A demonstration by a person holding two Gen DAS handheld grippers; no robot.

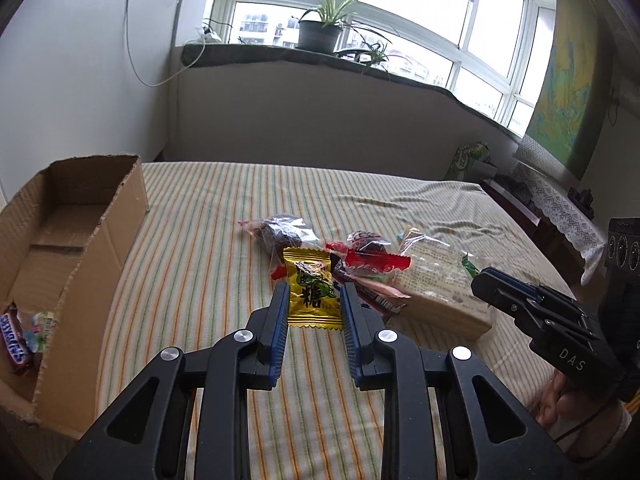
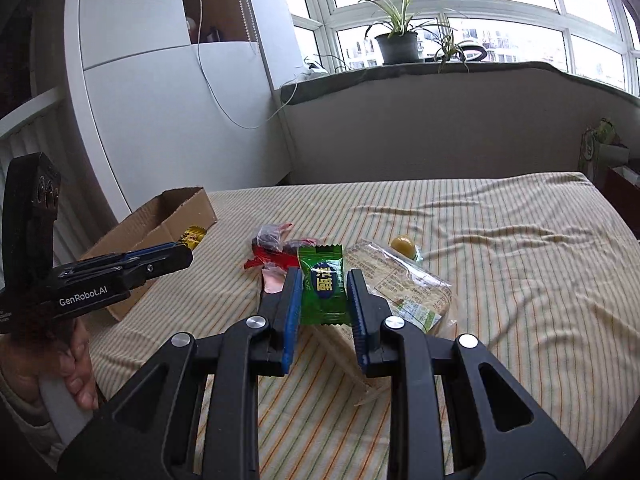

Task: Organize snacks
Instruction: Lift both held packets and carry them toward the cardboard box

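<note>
Clamped tight on a snack apiece, left gripper [image 1: 314, 300] on the yellow candy [image 1: 312, 290] and right gripper [image 2: 324, 294] on the green candy [image 2: 324, 286], both raised off the striped bed [image 1: 240, 200], presumably bound for the cardboard box [image 1: 104, 232].

Left gripper [image 1: 314, 300] clamps a yellow foil candy packet [image 1: 312, 294] above striped bedcloth [image 1: 200, 240]. Open brown cardboard box [image 1: 100, 216] at left; clear-wrapped snacks piled behind.
</note>
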